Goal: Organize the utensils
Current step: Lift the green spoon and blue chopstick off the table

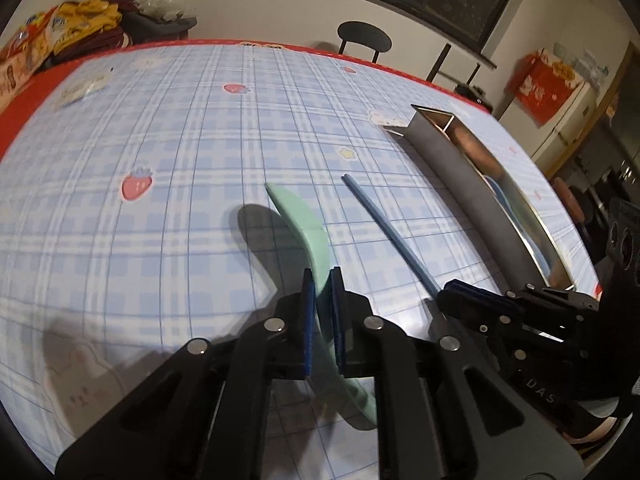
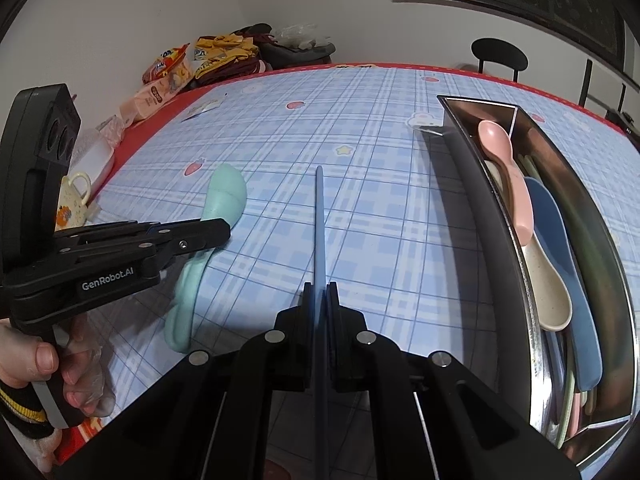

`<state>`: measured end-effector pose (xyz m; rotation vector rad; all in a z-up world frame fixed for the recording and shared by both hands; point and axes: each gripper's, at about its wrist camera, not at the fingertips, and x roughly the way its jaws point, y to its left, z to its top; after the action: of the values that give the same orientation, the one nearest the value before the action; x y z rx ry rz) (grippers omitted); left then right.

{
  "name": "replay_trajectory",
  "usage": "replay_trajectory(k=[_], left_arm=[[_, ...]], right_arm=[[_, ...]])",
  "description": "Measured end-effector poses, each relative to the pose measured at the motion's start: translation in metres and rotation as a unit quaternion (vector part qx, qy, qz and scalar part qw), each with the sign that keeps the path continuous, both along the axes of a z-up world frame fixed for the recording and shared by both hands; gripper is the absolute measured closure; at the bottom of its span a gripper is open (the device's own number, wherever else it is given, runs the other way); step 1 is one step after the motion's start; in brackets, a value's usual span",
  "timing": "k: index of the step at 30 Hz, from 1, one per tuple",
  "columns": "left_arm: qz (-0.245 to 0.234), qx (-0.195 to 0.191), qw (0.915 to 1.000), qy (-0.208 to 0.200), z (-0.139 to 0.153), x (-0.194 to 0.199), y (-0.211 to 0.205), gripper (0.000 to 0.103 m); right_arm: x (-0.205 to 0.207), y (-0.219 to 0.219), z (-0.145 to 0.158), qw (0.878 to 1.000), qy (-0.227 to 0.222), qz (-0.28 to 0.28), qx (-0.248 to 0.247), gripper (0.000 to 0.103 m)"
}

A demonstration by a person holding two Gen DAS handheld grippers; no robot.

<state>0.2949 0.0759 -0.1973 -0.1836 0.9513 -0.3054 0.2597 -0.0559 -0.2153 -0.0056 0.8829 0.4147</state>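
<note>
The steel tray [image 2: 500, 208] holds pink [image 2: 508, 168], cream [image 2: 548, 280] and blue spoons [image 2: 560, 232].

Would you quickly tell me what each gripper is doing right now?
Left gripper: closed on the mint green spoon.
Right gripper: closed on the blue chopstick.

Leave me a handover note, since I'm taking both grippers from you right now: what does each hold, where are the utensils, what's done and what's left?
Left gripper: shut on the green spoon, mid-handle, over the checked tablecloth.
Right gripper: shut on the blue chopstick, pointing away over the cloth.
Metal tray to the right already holds the pink spoon, the cream spoon, the blue spoon and other pieces.
Left: put the green spoon and blue chopstick into the tray.
</note>
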Motion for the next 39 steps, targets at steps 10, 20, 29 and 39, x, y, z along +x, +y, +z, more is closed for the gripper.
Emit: replay_trajectory(k=[10, 20, 29, 39], left_arm=[[-0.019, -0.001, 0.9987, -0.047, 0.011, -0.015, -0.006, 0.092], [-0.037, -0.038, 0.9972, -0.052, 0.012, -0.018, 0.001, 0.092], [-0.044, -0.073, 0.9953, -0.045, 0.010, -0.015, 0.008, 0.092], [-0.045, -0.087, 0.9944, -0.040, 0.008, -0.014, 0.011, 0.092]], right_arm=[[-0.003, 0.019, 0.000, 0.998, -0.023, 0.005, -0.062, 0.096], [-0.006, 0.023, 0.001, 0.996, -0.036, 0.013, -0.076, 0.097], [-0.008, 0.007, 0.010, 0.998, -0.051, 0.004, -0.022, 0.097], [-0.009, 0.001, 0.013, 0.999, -0.052, 0.007, 0.010, 0.097]])
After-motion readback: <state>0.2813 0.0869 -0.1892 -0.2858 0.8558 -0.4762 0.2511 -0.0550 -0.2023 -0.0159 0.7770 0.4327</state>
